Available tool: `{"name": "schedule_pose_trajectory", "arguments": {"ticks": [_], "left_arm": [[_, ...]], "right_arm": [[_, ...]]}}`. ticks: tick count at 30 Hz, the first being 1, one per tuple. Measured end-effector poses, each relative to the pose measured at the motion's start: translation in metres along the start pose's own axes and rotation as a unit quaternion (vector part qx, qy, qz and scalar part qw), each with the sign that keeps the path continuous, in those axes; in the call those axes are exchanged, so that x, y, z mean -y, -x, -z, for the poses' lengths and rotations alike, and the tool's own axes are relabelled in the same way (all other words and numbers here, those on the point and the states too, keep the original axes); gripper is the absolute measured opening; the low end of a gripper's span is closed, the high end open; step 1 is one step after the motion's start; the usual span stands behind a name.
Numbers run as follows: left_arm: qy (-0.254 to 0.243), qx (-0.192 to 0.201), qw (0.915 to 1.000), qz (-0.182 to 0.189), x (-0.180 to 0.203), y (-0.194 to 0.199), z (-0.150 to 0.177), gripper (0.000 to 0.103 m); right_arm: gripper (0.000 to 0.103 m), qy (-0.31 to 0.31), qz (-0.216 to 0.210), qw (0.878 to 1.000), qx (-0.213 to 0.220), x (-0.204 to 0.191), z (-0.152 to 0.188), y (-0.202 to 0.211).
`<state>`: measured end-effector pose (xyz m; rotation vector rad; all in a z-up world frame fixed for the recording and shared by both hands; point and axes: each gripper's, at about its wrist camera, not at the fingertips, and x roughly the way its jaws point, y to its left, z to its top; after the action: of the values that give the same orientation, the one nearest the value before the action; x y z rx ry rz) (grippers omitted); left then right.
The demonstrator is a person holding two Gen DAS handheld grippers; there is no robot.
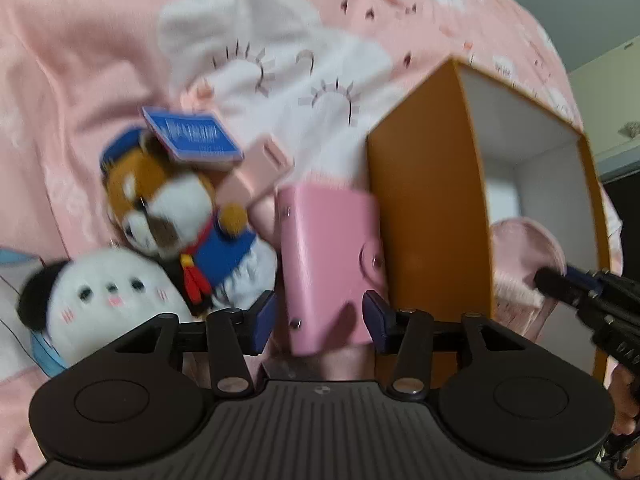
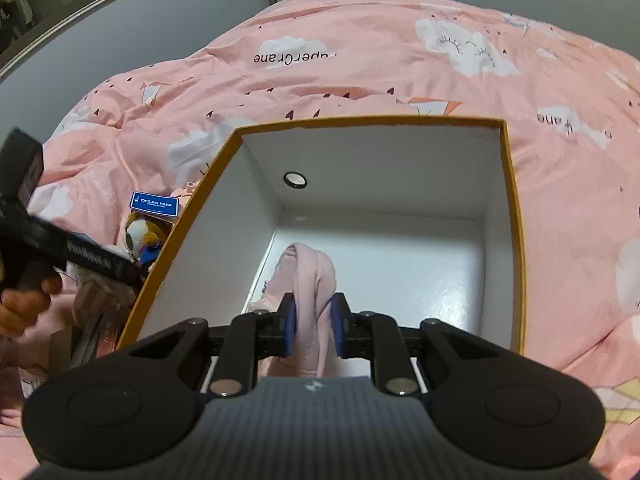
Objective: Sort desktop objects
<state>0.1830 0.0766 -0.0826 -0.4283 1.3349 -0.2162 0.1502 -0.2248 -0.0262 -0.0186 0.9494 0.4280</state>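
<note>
Pink soft cloth item (image 2: 310,300) is clamped between the blue pads of the right gripper (image 2: 314,318), which is positioned over the open mouth of the orange-walled, white-lined cardboard box (image 2: 516,240). The cloth hangs down toward the box floor near its left inner wall. Judged step: depositing this item in the box. The next move calls for lowering slightly, parting the tongs, and lifting clear without dragging the cloth back out.

Left gripper (image 1: 322,316) has its tongs apart, one pad on either side of the pink snap-fastened card wallet (image 1: 328,264). Contact with the wallet cannot be confirmed; the frame is motion-blurred. The wallet stands just beside the box's orange outer wall, on the pink cloud-print bedcover (image 1: 80,60). Judged step: approach to grasp. The next move calls for closing squarely on the wallet below its snap tab.

Items awaiting sorting, left of the wallet:
- brown-and-white plush dog in a blue outfit (image 1: 176,216)
- white round plush with black ears (image 1: 104,296)
- blue rectangular printed tag (image 1: 192,140), lying against the dog
- pink flat rectangular case (image 1: 256,172)

View differences:
- Left wrist view shows the wallet, both plush toys and the box exterior; the box floor is not visible.
- Right wrist view shows the box interior, a small black-rimmed round disc (image 2: 295,179) on its inner wall, and the tag lettering; the wallet is hidden.
</note>
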Motion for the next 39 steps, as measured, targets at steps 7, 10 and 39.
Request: {"name": "schedule_pose_trajectory", "arguments": {"ticks": [7, 10, 39], "left_arm": [[0.027, -0.037, 0.9988, 0.016, -0.007, -0.032, 0.002, 0.058], [0.021, -0.030, 0.9992, 0.019, -0.008, -0.025, 0.005, 0.046], [0.021, 0.107, 0.9924, 0.056, 0.015, -0.004, 0.051, 0.025]], "right_arm": [[0.020, -0.001, -0.008, 1.000, -0.013, -0.001, 0.005, -0.001], [0.020, -0.024, -0.014, 0.999, -0.030, 0.006, -0.002, -0.005], [0.021, -0.013, -0.011, 1.000, -0.010, -0.026, 0.034, -0.002]]}}
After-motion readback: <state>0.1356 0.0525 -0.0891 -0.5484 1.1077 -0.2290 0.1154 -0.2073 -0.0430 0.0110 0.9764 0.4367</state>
